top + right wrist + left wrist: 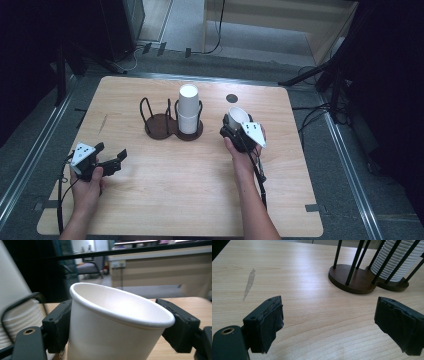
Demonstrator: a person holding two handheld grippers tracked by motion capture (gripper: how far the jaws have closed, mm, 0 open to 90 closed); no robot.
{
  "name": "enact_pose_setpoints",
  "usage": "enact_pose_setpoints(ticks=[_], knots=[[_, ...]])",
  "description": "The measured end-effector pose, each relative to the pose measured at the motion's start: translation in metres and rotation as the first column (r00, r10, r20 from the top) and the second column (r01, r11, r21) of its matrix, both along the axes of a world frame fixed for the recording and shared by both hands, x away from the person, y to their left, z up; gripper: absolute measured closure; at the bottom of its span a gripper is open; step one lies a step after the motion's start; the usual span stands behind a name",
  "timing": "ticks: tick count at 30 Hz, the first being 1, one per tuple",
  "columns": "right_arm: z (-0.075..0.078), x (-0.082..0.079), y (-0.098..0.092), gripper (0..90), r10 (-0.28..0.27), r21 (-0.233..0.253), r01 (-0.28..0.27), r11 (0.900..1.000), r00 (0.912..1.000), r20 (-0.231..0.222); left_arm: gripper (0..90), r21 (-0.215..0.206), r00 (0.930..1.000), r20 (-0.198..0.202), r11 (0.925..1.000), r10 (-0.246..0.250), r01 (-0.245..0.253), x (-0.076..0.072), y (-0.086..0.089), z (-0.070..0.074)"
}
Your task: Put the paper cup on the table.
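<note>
A white paper cup [238, 116] [112, 322] is held mouth-up and slightly tilted, with my right gripper [235, 129] [117, 325] shut on its sides, right of the holder. A dark wooden two-ring cup holder [172, 125] [357, 280] with black wire posts stands mid-table. Its right ring carries a stack of upside-down white cups [188, 112] [397, 262]; its left ring is bare. My left gripper [109, 159] [328, 325] sits low over the table near the front left, open with nothing between its pads.
The wooden table [190, 200] has a pale scuff [249, 283] on its left part and a dark round spot [231, 98] behind the held cup. Black stands and cables surround the table on the floor.
</note>
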State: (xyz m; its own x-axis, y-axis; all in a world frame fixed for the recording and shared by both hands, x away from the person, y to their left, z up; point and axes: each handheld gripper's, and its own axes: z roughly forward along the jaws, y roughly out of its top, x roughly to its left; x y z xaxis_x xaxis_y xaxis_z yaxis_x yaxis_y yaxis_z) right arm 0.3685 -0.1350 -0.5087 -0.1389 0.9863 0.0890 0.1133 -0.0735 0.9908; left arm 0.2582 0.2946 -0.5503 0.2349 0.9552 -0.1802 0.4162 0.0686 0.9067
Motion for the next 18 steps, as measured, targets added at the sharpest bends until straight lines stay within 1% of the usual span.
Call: enact_pose_setpoints(ticks=[1,3,4,7,10,12,17,18], knots=[[0.000,0.002,-0.001,19.1,-0.019,-0.022,0.019,1.000,0.9998,0.005,9.0,-0.001,1.0000,0.000,1.0000,0.002,-0.002,0.000,0.000,0.000],[0.000,0.007,-0.005,19.1,-0.036,-0.066,0.036,0.997,0.9993,-0.005,9.0,0.001,1.0000,0.000,1.0000,0.004,-0.004,0.000,0.000,0.000],[0.000,0.011,-0.007,19.1,-0.044,-0.072,0.043,0.996,0.9990,-0.006,9.0,0.001,1.0000,0.000,1.0000,0.004,-0.004,0.000,0.000,0.000],[0.001,0.020,-0.014,19.1,-0.067,-0.076,0.067,0.995,0.9977,-0.007,9.0,0.000,1.0000,-0.002,1.0000,0.005,-0.005,0.000,0.000,0.000],[0.001,0.029,-0.019,18.9,-0.087,-0.083,0.085,0.993,0.9960,-0.022,9.0,-0.001,1.0000,-0.002,1.0000,0.006,-0.006,0.000,0.000,0.000],[-0.001,0.032,-0.020,18.9,-0.085,-0.074,0.082,0.994,0.9958,-0.035,9.0,-0.001,1.0000,-0.003,1.0000,0.006,-0.006,0.000,0.000,0.000],[-0.007,0.038,-0.023,18.6,-0.092,-0.077,0.086,0.993,0.9930,-0.075,9.0,-0.001,1.0000,-0.003,1.0000,0.006,-0.006,0.000,0.000,0.000],[-0.009,0.039,-0.024,18.6,-0.094,-0.090,0.087,0.992,0.9923,-0.081,9.0,-0.001,1.0000,-0.003,1.0000,0.006,-0.006,0.000,0.000,0.000]])
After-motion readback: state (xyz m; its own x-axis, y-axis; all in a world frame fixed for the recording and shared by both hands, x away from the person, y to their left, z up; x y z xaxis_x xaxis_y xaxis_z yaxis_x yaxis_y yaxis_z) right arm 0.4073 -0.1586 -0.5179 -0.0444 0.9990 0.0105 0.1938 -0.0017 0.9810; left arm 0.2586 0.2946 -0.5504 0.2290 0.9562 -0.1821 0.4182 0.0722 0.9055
